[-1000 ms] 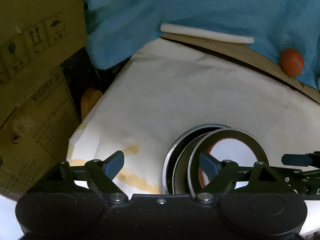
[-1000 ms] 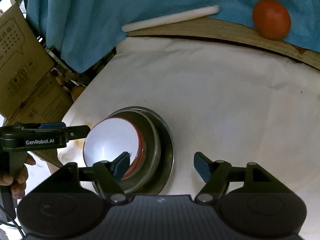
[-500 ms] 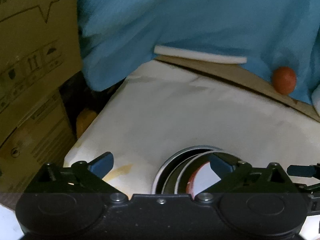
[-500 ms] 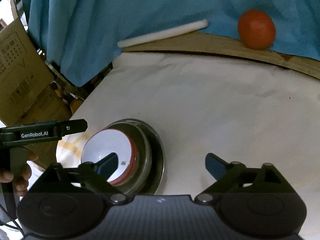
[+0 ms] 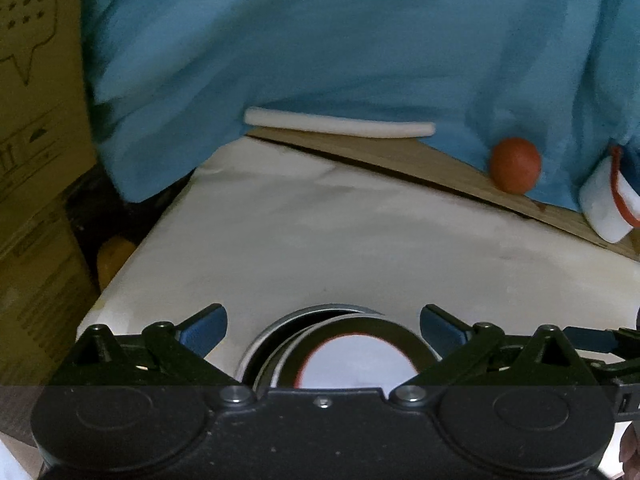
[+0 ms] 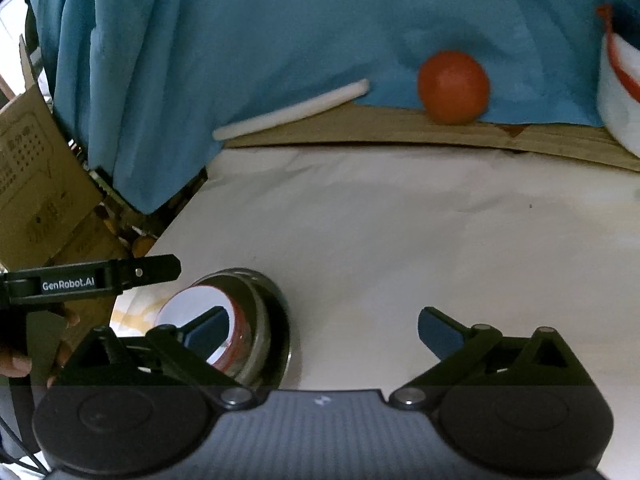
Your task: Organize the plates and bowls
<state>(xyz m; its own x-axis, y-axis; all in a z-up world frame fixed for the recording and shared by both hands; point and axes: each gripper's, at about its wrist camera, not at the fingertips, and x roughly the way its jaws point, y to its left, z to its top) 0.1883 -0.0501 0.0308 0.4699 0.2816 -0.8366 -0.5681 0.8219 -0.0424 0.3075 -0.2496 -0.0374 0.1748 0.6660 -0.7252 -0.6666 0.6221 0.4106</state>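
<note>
A nested stack stands on the white paper: a metal plate [image 5: 276, 330], a metal bowl [image 6: 258, 320] in it, and a white red-rimmed bowl [image 5: 352, 364] on top. My left gripper [image 5: 323, 326] hangs open above the stack, its fingers wide on either side and touching nothing. My right gripper [image 6: 323, 328] is just right of the stack with its jaws opening. Its left finger shows in front of the white bowl [image 6: 192, 304], and nothing is pressed between the pads. A second white red-rimmed bowl [image 5: 608, 204] lies at the far right.
An orange ball [image 6: 453, 87] and a white stick [image 6: 292, 110] lie on the wooden board [image 6: 400, 130] by the blue cloth [image 5: 320, 40]. Cardboard boxes [image 5: 36, 120] stand off the left edge. A person's hand [image 6: 16, 360] holds the left gripper's handle.
Both grippers opened wider and drew back from the stack while rising a little. The stack now sits lower and smaller in both views, and the second white bowl has come into view.
</note>
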